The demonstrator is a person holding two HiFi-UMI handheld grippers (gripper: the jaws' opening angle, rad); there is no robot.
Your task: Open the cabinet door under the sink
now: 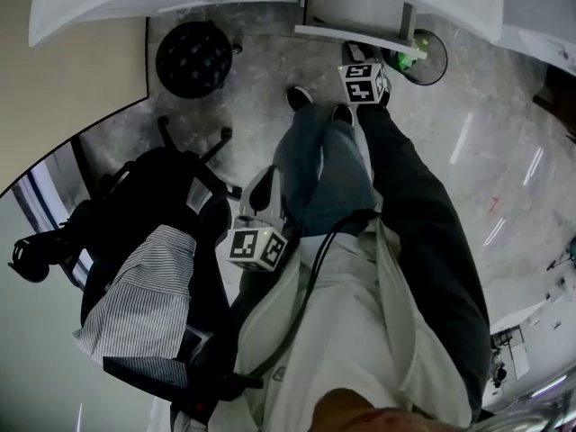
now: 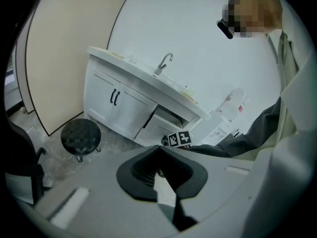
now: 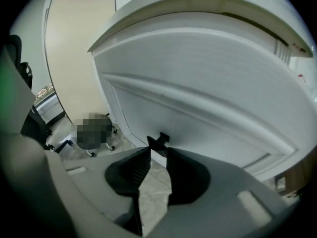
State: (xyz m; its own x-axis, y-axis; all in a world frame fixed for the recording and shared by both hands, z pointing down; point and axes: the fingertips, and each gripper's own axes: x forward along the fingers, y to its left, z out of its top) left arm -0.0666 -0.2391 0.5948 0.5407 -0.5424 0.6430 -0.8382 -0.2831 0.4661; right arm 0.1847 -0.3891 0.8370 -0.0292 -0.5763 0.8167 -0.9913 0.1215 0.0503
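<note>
The white sink cabinet [image 2: 124, 105] stands against the wall under a counter with a faucet [image 2: 166, 63]. Its right-hand door [image 2: 159, 130] hangs swung out, dark inside behind it. In the head view that door's top edge [image 1: 360, 39] juts from under the counter, and my right gripper [image 1: 358, 57] is at it. In the right gripper view the door panel [image 3: 208, 98] fills the frame. My right gripper [image 3: 158, 150] is shut on the black door handle [image 3: 159, 141]. My left gripper [image 2: 159, 150] hangs back by the person's leg, shut and holding nothing.
A round black stool [image 1: 193, 58] stands on the floor left of the open door. A black office chair with a striped shirt [image 1: 144, 304] is close on my left. A beige partition [image 2: 69, 58] is left of the cabinet. A green item [image 1: 409, 59] lies right of the door.
</note>
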